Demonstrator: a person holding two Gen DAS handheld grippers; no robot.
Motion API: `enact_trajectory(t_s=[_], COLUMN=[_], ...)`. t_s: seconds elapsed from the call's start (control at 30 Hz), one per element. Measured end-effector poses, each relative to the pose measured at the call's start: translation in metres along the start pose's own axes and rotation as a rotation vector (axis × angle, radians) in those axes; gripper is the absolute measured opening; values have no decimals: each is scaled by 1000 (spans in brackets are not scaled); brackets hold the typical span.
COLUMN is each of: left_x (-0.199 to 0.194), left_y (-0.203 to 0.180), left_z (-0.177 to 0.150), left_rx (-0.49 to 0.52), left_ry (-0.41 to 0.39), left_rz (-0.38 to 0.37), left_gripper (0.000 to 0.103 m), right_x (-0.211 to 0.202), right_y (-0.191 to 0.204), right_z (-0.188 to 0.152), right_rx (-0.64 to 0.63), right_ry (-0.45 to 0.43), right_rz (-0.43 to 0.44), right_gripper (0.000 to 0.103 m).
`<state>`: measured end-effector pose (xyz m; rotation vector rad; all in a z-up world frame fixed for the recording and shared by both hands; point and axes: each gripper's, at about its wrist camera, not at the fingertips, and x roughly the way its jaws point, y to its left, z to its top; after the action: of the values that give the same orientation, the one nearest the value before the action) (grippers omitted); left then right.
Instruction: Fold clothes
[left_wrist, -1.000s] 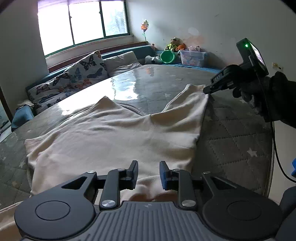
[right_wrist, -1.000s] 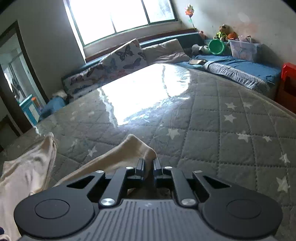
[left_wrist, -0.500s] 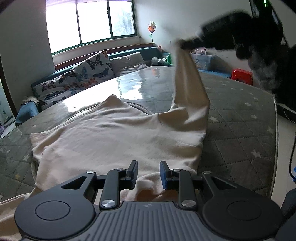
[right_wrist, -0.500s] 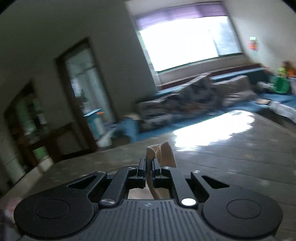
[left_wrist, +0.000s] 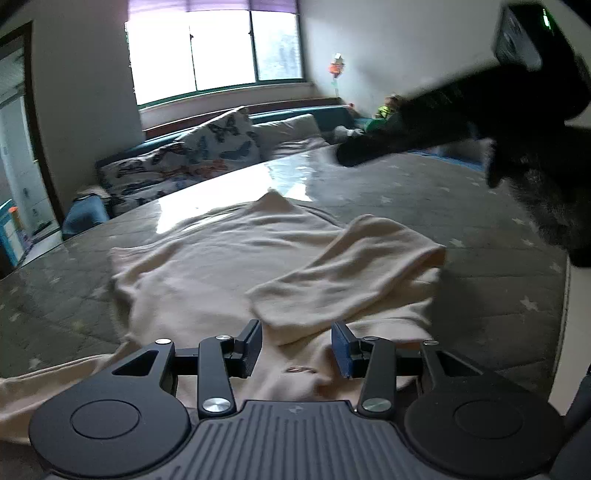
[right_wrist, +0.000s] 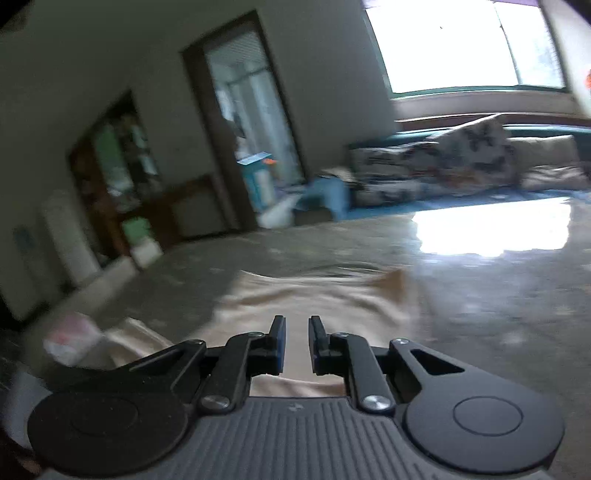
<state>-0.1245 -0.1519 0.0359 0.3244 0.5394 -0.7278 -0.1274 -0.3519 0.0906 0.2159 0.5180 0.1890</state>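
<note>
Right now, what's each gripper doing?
Left gripper: open, holding nothing, above the sweater.
Right gripper: open, empty.

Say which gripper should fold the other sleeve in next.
Left, probably. The left gripper is open low over the cream sweater, nearer its unfolded left side. The right gripper, also open, is raised beyond the folded sleeve.

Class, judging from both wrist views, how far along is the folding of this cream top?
Done: one sleeve lies folded across the top on the mattress. In hand: nothing; the left tool and right tool are both open above the fabric. Left: the far side looks unfolded, and the body remains spread flat.
</note>
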Motion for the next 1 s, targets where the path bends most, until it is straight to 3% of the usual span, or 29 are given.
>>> enact_trajectory(t_s=[0.13,0.33,0.57,0.7,0.83,1.0], left_x=[-6,-18,-39,-48,-60,-58], left_y=[19,54,99,129,158,191], left_z=[-2,-8,-25,-41,-58,-67], left_rx=[-64,-178,-343,-457,-556,-656], left_ry=[-12,-18,9,42,62,74], left_rz=[64,177,367,494,605,688], left_gripper=[45,45,45,45,45,45], right_x=[3,20,29,56,53,51], right_y=[-16,-22,-13,-19,-14,22], right_z=[-19,-54,-34,-36,-32,-29], right_rx=[-69,-90,-112,-124,-131,-192], right_ry=[102,233,162,214,199,189], right_rz=[-114,-134,-97,-126,-122,-4], right_gripper=[13,13,14,16,16,19])
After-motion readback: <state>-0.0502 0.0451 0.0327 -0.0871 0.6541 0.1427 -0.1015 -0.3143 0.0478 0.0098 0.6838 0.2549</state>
